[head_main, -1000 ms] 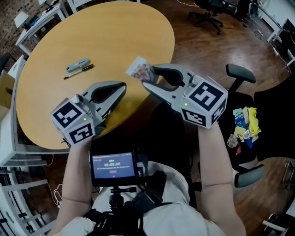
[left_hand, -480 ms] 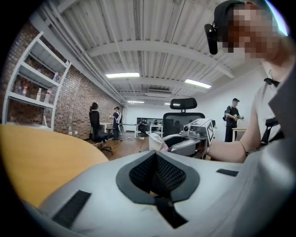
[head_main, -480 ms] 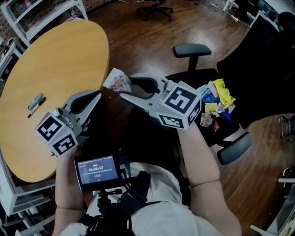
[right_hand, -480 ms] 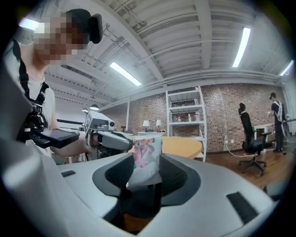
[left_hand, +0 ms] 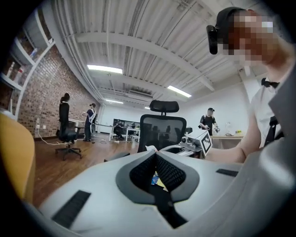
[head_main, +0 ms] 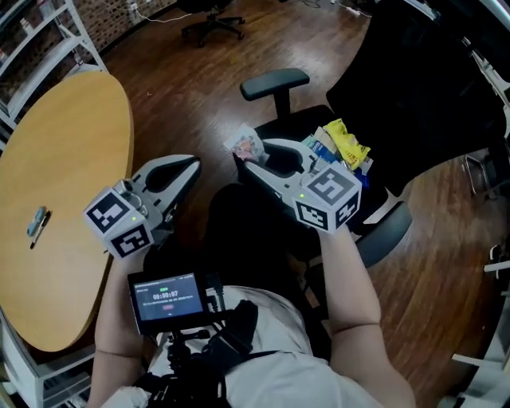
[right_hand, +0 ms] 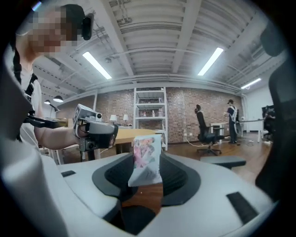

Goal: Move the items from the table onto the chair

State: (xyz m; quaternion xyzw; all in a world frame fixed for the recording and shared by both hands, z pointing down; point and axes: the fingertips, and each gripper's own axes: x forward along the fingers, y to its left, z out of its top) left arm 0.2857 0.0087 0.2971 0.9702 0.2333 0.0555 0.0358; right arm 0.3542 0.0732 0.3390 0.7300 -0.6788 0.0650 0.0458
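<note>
My right gripper [head_main: 245, 158] is shut on a small white packet with pink print [head_main: 245, 146], held in the air beside the front corner of a black office chair's seat [head_main: 295, 131]. In the right gripper view the packet [right_hand: 147, 159] stands upright between the pads. Several yellow and blue packets [head_main: 343, 147] lie on the seat. To the left, over the wooden floor, my left gripper [head_main: 190, 167] is shut and holds nothing; its tips meet in its own view [left_hand: 155, 155]. A pen and a blue item [head_main: 36, 221] lie on the round wooden table [head_main: 72, 159].
The chair has an armrest on the far side [head_main: 275, 82] and one on the near side [head_main: 382, 233], with its tall black back [head_main: 422, 88] at the right. A screen [head_main: 166, 295] hangs at the person's chest. Another office chair [head_main: 211, 16] stands farther off. People stand in the background.
The view has swung from the table to the chair. My right gripper has carried the packet off the table's edge toward the chair seat. The left gripper has moved along with it, still shut.
</note>
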